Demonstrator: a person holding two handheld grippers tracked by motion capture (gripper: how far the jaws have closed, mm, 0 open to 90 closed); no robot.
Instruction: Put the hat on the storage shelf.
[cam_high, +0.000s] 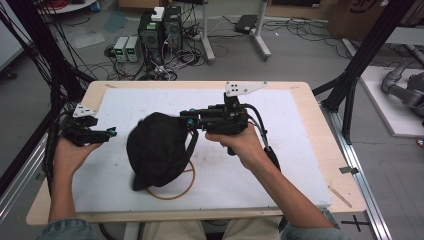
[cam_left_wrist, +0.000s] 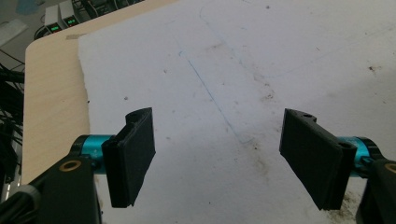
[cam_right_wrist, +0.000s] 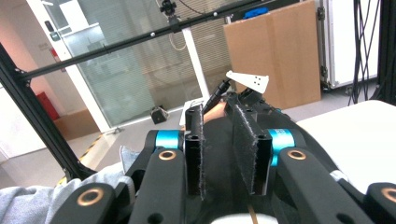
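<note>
My right gripper (cam_high: 186, 120) has its fingers (cam_right_wrist: 243, 149) nearly together on the far edge of the floppy black fabric cap (cam_high: 157, 150), with a thin fold of the cloth pinched between them, so the grasp looks made. The cap sits near the middle of the white paper sheet (cam_high: 280, 175) that covers the wooden tabletop (cam_high: 340, 165), bulging up where I hold it and sagging onto the sheet toward my side. My left gripper (cam_high: 107, 133) hangs just left of the cap, apart from it, its fingers (cam_left_wrist: 135, 156) spread wide with nothing between them.

I judge the work barely begun: one edge is caught, and the cap has neither been lifted clear nor taken by the second gripper.

I count one cap, one thin brown ring (cam_high: 175, 192) lying flat and partly under the cap's near edge, perhaps a rubber band, though I can't tell from here, and two grippers.
</note>
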